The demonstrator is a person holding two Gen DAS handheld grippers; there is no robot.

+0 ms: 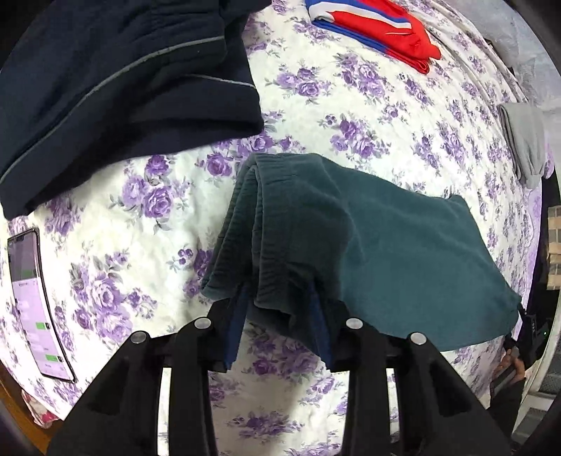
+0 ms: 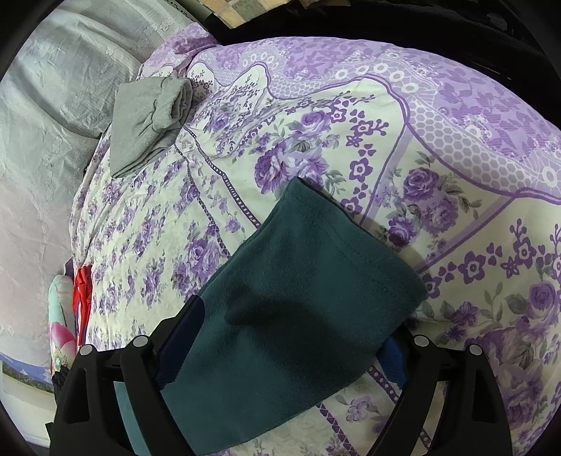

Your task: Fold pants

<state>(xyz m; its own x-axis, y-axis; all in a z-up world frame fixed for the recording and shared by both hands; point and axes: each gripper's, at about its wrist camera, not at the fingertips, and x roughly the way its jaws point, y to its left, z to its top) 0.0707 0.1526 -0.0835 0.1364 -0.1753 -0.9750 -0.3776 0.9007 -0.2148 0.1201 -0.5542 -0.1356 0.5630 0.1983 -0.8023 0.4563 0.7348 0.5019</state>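
Teal pants [image 1: 368, 245] lie on the bed [image 1: 315, 115], already doubled into a short stack, stretched between my two tongs. Waistband end with its gathered ribbing sits at my left tongs [image 1: 278, 326]; the hemmed leg end sits at my right tongs [image 2: 280, 350]. I judge I hold both ends so the bundle stays square and can be carried over in one more fold.

Left tongs: jaws narrow, pinching a bunch of waistband fabric that drapes between the blue pads.

Right tongs: jaws wide, the broad folded leg lying between them. Fabric covers the pads, so I cannot tell whether they press on it or just straddle it.

Other clothes are kept apart from the work: navy garment [image 1: 122, 87] toward the bed's far-left corner, red and blue garment [image 1: 378, 31] at the far edge, grey garment [image 2: 150, 119] near the pillow-side edge. A phone [image 1: 35, 305] lies at the left edge.
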